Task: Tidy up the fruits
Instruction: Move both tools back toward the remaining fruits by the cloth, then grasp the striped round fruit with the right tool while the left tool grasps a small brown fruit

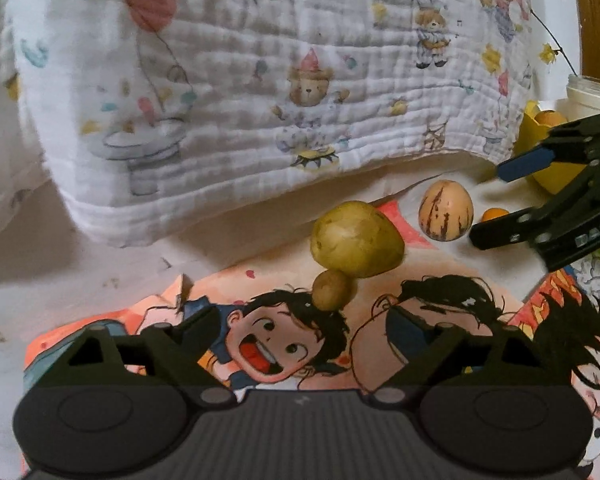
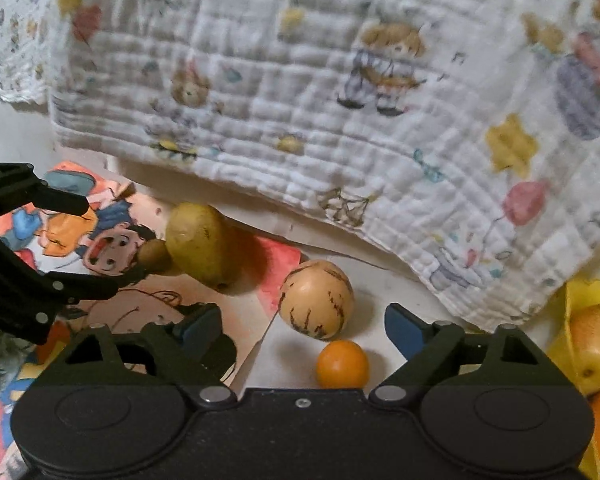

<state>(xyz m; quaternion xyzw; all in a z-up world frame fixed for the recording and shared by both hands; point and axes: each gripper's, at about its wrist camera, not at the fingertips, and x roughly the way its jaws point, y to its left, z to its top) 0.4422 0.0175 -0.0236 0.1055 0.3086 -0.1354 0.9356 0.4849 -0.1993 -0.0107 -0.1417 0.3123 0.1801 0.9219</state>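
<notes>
Both tools stood spread and empty. The left tool (image 1: 300, 320) faced a small brown kiwi (image 1: 332, 290) touching a green-yellow mango (image 1: 356, 238); the right tool (image 2: 304, 320) framed a small round orange (image 2: 342, 364) on the white worktop (image 2: 284, 356).

Mango (image 1: 357, 239) on cartoon mat (image 1: 420, 320) near its far edge, kiwi (image 1: 332, 290) touching its near side. Striped melon (image 2: 317, 299) right of mango, off mat, small orange (image 2: 342, 364) just before it. Bowl (image 2: 572, 300) with fruits far right. Quilt (image 2: 340, 100) draped behind all.
</notes>
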